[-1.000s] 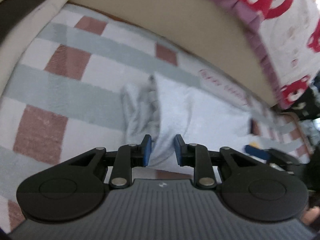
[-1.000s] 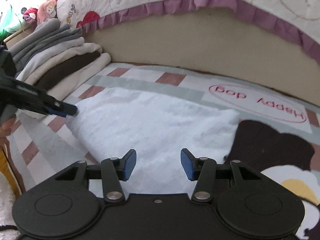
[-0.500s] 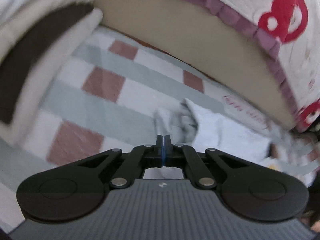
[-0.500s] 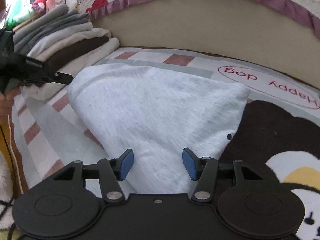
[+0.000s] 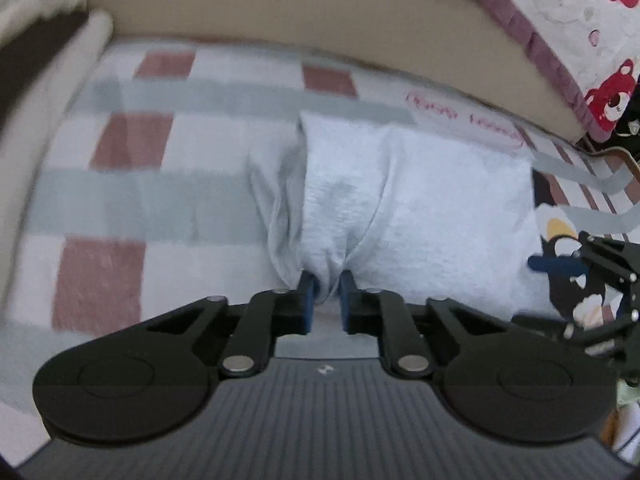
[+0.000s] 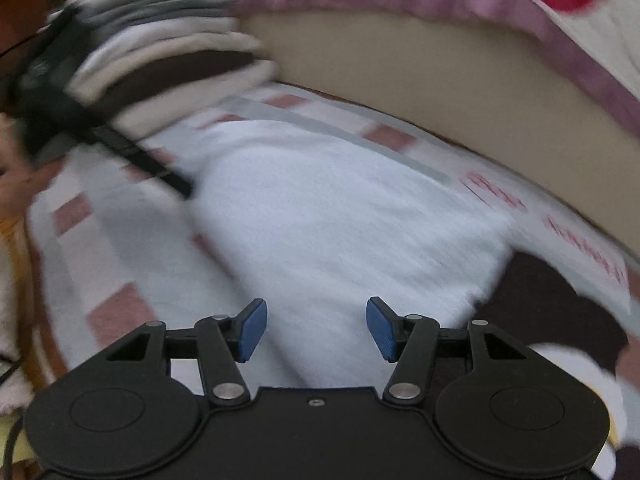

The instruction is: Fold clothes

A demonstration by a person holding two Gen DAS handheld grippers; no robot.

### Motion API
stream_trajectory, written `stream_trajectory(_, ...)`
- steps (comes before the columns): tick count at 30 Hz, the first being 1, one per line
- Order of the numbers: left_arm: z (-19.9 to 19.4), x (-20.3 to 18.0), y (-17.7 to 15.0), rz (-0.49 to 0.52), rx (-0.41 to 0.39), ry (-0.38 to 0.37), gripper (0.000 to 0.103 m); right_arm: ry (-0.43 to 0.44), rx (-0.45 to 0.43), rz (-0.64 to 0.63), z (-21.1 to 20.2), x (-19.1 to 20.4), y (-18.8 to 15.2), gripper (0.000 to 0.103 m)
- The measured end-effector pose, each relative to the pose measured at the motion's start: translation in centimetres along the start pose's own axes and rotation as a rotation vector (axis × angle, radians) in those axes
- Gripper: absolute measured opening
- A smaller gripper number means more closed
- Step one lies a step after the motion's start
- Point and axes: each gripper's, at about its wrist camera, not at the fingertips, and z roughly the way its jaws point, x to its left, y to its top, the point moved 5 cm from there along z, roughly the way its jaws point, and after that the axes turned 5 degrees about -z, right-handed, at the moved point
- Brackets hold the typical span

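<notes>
A white fleecy garment (image 5: 420,208) lies on the checked blanket, its left end gathered into folds. Those folds run down into my left gripper (image 5: 327,300), whose blue pads stand a little apart with a bunch of the cloth pinched between them. In the right wrist view the same garment (image 6: 328,220) spreads out ahead, blurred. My right gripper (image 6: 316,328) hangs open over its near edge with nothing between the fingers. The left gripper (image 6: 120,144) shows there as a black blur touching the garment's left corner. One blue fingertip (image 5: 556,264) of the right gripper shows beside the garment's right end.
A stack of folded clothes (image 6: 168,64) stands at the left against the beige bed side (image 6: 440,92). A quilt with red bears (image 5: 580,20) hangs over it. The blanket (image 5: 120,200) has pink and grey checks, and a dark brown cartoon patch (image 6: 540,304) at the right.
Half a second ago the left pads were pressed fully together; now they stand slightly apart with cloth bunched between them, and the garment lies flatter. The right gripper has swung, staying open.
</notes>
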Motion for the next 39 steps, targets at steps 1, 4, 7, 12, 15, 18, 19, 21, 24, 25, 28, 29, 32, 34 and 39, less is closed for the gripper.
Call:
stream_trajectory(1, -0.4, -0.1, 0.2, 0.003, -0.017, -0.001, 0.01, 0.005, -0.005, -0.03, -0.1, 0.5, 0.4, 0.061)
stream_trajectory(4, -1.6, 0.3, 0.7, -0.016, -0.066, -0.013, 0.01, 0.01, -0.001, -0.117, 1.2, 2.1, 2.1, 0.061)
stream_trajectory(7, -1.8, 1.3, 1.3, -0.051, -0.091, -0.042, 0.01, -0.012, 0.005, -0.186, 2.4, 3.2, 3.4, 0.065)
stream_trajectory(12, -0.8, 1.7, 0.7, -0.058, -0.046, -0.039, 0.008, -0.05, 0.009, -0.285, 4.1, 4.9, 5.3, 0.067)
stream_trajectory(15, -0.8, 2.0, 0.4, -0.073, -0.036, 0.017, 0.002, -0.073, -0.003, -0.313, 4.8, 5.4, 6.3, 0.069)
stream_trajectory(18, -0.7, 2.3, 0.0, -0.088, -0.026, 0.073, 0.002, -0.06, -0.004, -0.325, 5.6, 5.6, 6.9, 0.072)
stream_trajectory(19, -0.7, 2.4, -0.1, -0.093, -0.021, 0.093, 0.002, -0.05, 0.0, -0.331, 5.9, 5.7, 7.0, 0.072)
stream_trajectory(21, -0.7, 3.2, -0.3, -0.122, -0.01, 0.127, 0.002, -0.04, 0.001, -0.335, 6.0, 5.8, 6.6, 0.073)
stream_trajectory(24, -1.3, 5.7, -0.6, -0.21, -0.011, 0.181, 0.0, -0.029, 0.027, -0.291, 5.4, 4.9, 5.0, 0.076)
stream_trajectory(25, -1.4, 6.5, -0.7, -0.239, -0.012, 0.2, 0.0, -0.034, 0.035, -0.265, 4.9, 4.2, 4.2, 0.076)
stream_trajectory(28, -2.5, 7.6, 0.0, -0.329, -0.071, 0.095, 0.002, -0.02, 0.008, -0.084, 2.0, 0.5, 2.7, 0.076)
stream_trajectory(29, -2.9, 7.3, 0.6, -0.334, -0.105, 0.06, 0.005, -0.007, -0.014, 0.004, 0.8, -1.0, 2.3, 0.076)
stream_trajectory(32, -2.4, 6.8, 2.6, -0.359, -0.134, -0.033, 0.054, -0.014, -0.048, 0.297, -1.1, -6.5, 0.9, 0.077)
stream_trajectory(34, -1.0, 6.4, 3.8, -0.361, -0.12, -0.088, 0.06, -0.027, -0.057, 0.459, -1.1, -9.6, -0.3, 0.077)
stream_trajectory(39, 2.7, 4.4, 4.3, -0.311, -0.037, -0.14, 0.067, -0.026, -0.088, 0.685, 1.3, -13.6, -2.2, 0.065)
